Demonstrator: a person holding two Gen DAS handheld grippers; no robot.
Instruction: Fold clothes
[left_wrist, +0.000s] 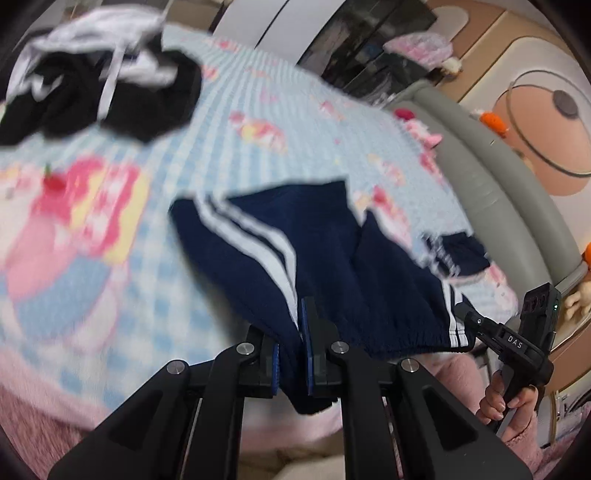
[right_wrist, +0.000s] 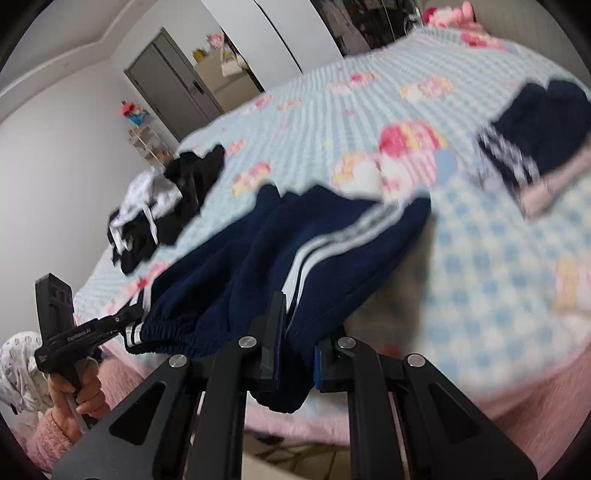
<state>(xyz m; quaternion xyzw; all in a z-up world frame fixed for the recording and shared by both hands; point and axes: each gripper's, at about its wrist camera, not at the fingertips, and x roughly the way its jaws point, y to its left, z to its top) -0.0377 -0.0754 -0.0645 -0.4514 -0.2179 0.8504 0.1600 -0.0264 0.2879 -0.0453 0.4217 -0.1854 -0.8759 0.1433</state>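
1. Looking along the left wrist view: the left claw (left_wrist: 291, 343) is closed down on a bunched fold of the navy shorts (left_wrist: 314, 258), with dark cloth pinched between its blue pads (left_wrist: 307, 332).
2. The navy shorts carry two white side stripes and hang from the claw out over the bed (left_wrist: 207, 122), which is covered by a blue checked blanket with pink cartoon prints.
3. The right claw (left_wrist: 469, 314) appears at the right edge of this view, clamped on the striped end of the elastic waistband; the right hand (left_wrist: 506, 400) grips its handle.
4. A black-and-white clothes pile (left_wrist: 99, 77) lies at the far left of the bed, well apart from the shorts. A second dark navy garment (left_wrist: 458, 254) lies near the right edge of the bed.
5. Turning to the right wrist view: the right claw (right_wrist: 291, 350) is closed on a gathered fold of the navy shorts (right_wrist: 295, 236), cloth filling the gap between its fingers.
6. The left claw (right_wrist: 129, 317) is seen at the left, holding the opposite waistband corner; the left hand (right_wrist: 79, 391) holds its handle.
7. The waistband is stretched between the two claws at the near edge of the bed (right_wrist: 332, 92).
8. The clothes pile (right_wrist: 166, 199) lies beyond the shorts; the dark navy garment (right_wrist: 535, 133) lies at the far right.
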